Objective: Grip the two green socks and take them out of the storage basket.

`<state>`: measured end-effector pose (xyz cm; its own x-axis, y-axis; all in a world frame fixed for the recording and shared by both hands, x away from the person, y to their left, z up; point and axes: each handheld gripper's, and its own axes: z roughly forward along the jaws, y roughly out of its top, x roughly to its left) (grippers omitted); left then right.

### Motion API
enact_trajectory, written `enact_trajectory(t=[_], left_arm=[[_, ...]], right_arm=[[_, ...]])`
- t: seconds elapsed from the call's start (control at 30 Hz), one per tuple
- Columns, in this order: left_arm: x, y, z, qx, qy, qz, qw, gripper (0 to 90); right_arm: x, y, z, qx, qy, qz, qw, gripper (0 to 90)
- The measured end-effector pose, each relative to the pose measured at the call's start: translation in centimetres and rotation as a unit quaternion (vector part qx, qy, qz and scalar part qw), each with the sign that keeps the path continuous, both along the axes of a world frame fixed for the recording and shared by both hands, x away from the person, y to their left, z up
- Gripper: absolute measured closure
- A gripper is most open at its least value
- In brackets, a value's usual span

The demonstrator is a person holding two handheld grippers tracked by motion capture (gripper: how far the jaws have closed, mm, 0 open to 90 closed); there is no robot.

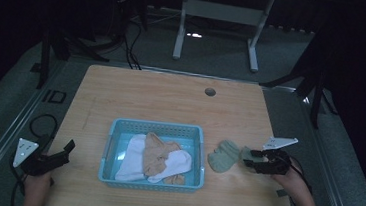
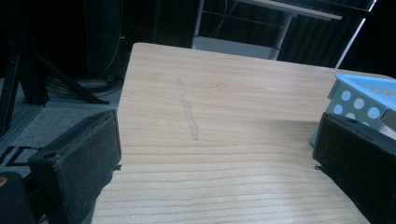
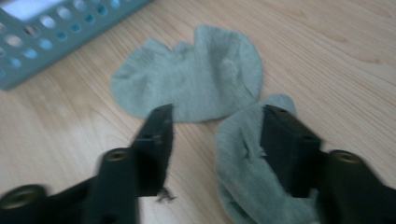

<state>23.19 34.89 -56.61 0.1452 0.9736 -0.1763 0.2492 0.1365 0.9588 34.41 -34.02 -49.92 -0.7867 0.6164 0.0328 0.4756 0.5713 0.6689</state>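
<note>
Right gripper (image 1: 252, 158) fingers spread over a green sock (image 3: 196, 77) on the table (image 1: 171, 99), blue basket (image 1: 112, 142) at nine o'clock, left gripper (image 1: 66, 150) fingers spread, empty.

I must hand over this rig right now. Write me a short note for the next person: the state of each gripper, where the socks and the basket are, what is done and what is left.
Left gripper: open, holds nothing, at the table's near left corner, apart from the light blue perforated plastic basket.
Right gripper: open, low over the two grey-green socks on the wooden table, right of the basket. One jaw is on the nearer sock; nothing is gripped yet.
Done: a white sock and a tan sock lie in the basket.
Left, probably: grip the grey-green socks and move them to the basket.
</note>
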Motion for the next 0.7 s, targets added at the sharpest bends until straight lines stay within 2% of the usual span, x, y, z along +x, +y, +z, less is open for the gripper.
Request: enact_trajectory(t=[0.03,0.07,0.13,0.23,0.27,0.3,0.47,0.57,0.63,0.7], left_arm=[[0.0,0.0,0.0,0.0,0.0,0.0,1.0,0.8],[0.0,0.0,0.0,0.0,0.0,0.0,1.0,0.8],[0.0,0.0,0.0,0.0,0.0,0.0,1.0,0.8],[0.0,0.0,0.0,0.0,-0.001,0.0,1.0,0.9],[0.0,0.0,0.0,0.0,0.0,0.0,1.0,0.9],[0.0,0.0,0.0,0.0,0.0,0.001,1.0,0.9],[0.0,0.0,0.0,0.0,-0.001,0.0,1.0,0.9],[0.0,0.0,0.0,0.001,-0.001,0.0,1.0,0.9],[0.0,0.0,0.0,0.0,-0.001,0.0,1.0,0.9],[0.0,0.0,0.0,-0.001,-0.001,0.0,1.0,0.9]], right_arm=[[-0.1,0.0,0.1,0.002,-0.004,-0.003,1.0,39.0],[-0.3,-0.2,0.1,0.014,-0.007,-0.005,0.9999,31.9],[-0.5,-0.3,0.1,0.024,-0.009,-0.003,0.9997,26.8],[-0.8,-0.5,0.0,0.035,-0.015,0.0,0.9993,24.6],[-1.0,-0.8,-0.2,0.053,-0.016,-0.007,0.9984,20.8],[-1.1,-0.8,-0.3,0.056,-0.018,-0.006,0.9983,20.8],[-1.8,-0.7,-0.9,0.062,-0.024,-0.01,0.9977,17.3],[-2.2,-0.5,-1.3,0.036,-0.035,-0.018,0.9985,13.8],[-2.5,-0.4,-1.5,0.041,-0.033,-0.006,0.9986,13.6],[-2.7,-0.4,-1.8,0.041,-0.03,-0.005,0.9987,13.8]])
